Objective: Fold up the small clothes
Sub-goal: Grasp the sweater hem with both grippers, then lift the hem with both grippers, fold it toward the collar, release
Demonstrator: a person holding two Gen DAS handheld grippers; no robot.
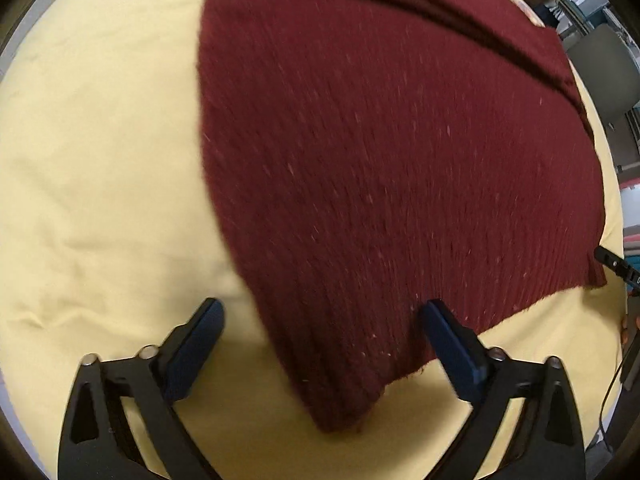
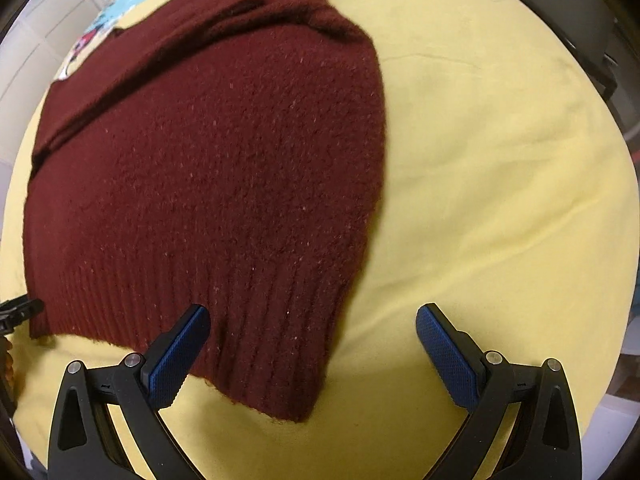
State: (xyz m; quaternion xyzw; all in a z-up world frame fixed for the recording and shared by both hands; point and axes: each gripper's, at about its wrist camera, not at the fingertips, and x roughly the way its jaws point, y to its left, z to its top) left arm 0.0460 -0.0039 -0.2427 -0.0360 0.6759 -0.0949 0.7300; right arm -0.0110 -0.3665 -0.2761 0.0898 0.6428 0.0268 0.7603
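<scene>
A dark red knit sweater (image 1: 380, 152) lies flat on a yellow cloth-covered surface (image 1: 100, 160), its sleeves folded across the far part. My left gripper (image 1: 324, 310) points down over the ribbed hem's near left corner, jaws wide apart, the corner lying between the blue pads untouched. In the right wrist view the same sweater (image 2: 208, 160) spreads to the left, and my right gripper (image 2: 312, 316) hangs open over the hem's near right corner. The other gripper's tip (image 2: 20, 308) shows at the far left edge there.
The yellow surface (image 2: 500, 180) stretches wide to the right of the sweater. A patterned colourful cloth (image 2: 116, 4) lies beyond the sweater. A grey chair (image 1: 604, 72) and shelves stand past the surface's edge. A dark cable (image 1: 612, 384) hangs at the right rim.
</scene>
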